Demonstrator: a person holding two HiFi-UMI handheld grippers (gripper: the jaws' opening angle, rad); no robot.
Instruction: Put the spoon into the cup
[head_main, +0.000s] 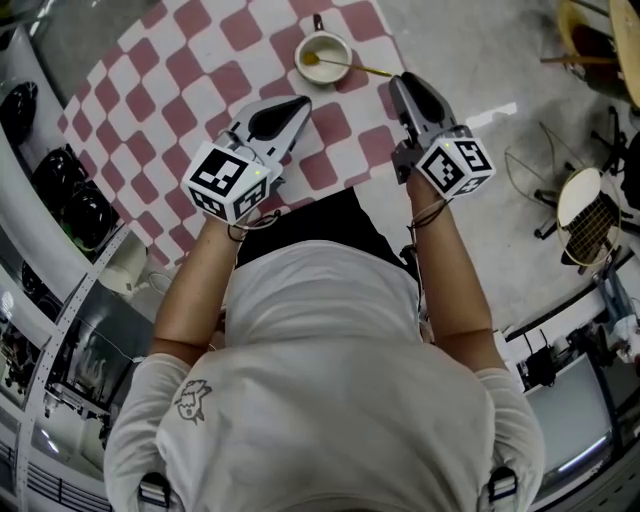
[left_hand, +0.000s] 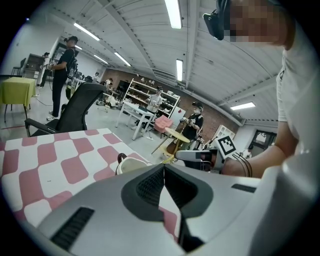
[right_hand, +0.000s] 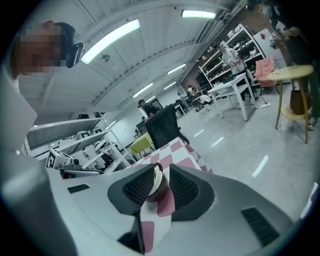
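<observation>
A pale cup (head_main: 323, 55) with a dark handle stands near the far edge of the red-and-white checked table (head_main: 180, 80). A yellow spoon (head_main: 352, 67) lies in it, with its handle sticking out over the rim to the right. My left gripper (head_main: 300, 102) hovers short of the cup, jaw tips touching, nothing held. My right gripper (head_main: 403, 82) is just right of the spoon handle, apart from it. In the right gripper view its jaws (right_hand: 162, 170) stand a narrow gap apart, with the cup (right_hand: 158, 180) showing through. In the left gripper view the cup (left_hand: 131, 164) sits just beyond the shut jaws (left_hand: 164, 168).
The table's right edge runs close beside my right gripper, with grey floor beyond. A round stool (head_main: 590, 205) stands on the floor at the right. Dark round things (head_main: 70, 200) sit on a shelf at the left. A black office chair (left_hand: 75, 107) stands beyond the table.
</observation>
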